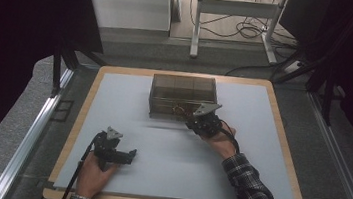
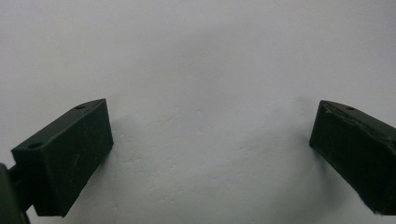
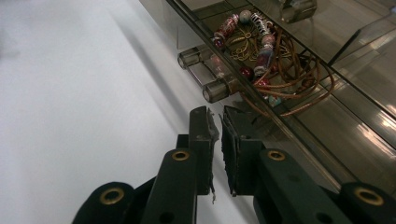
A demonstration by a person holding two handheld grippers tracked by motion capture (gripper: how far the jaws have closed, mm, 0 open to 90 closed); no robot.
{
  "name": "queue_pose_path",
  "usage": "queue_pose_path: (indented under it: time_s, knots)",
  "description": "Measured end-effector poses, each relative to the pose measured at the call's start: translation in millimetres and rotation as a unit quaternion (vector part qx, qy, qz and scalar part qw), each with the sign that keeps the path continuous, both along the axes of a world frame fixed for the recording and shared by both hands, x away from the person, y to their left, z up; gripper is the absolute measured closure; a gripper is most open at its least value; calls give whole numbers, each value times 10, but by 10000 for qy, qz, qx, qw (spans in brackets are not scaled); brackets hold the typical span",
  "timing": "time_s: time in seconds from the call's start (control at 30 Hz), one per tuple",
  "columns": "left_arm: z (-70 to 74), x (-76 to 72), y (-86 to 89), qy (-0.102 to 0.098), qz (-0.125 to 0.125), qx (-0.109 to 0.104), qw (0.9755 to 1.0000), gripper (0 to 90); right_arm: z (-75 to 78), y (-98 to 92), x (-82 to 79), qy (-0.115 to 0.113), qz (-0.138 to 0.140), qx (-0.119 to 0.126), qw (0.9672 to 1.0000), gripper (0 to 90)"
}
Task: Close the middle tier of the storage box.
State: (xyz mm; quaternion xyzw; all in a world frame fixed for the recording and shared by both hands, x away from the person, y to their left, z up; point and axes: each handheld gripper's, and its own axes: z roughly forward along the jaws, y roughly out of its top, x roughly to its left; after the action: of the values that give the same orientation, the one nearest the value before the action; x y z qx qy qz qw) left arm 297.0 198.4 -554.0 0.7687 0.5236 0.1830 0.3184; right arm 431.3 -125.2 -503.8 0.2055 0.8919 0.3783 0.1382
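The left gripper (image 1: 130, 153) is resting at seven o'clock on the bench (image 1: 169, 149), jaws spread wide, holding nothing. At one o'clock, the right gripper (image 3: 219, 128) is sitting with jaws almost shut and empty, just beside the smoked acrylic jewellery box (image 1: 183, 96) and its drawer handle (image 3: 205, 74). A careless push risks shoving the box or snagging the beaded bracelet (image 3: 261, 51). Open matting is lying leftward.
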Motion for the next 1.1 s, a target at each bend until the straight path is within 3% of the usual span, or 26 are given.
queue_pose_path:
  time_s: [1.1]
  knots:
    - [0,0,0,-1,-1,1,10000,0,2,23,114,-25,-69,16,10000,809]
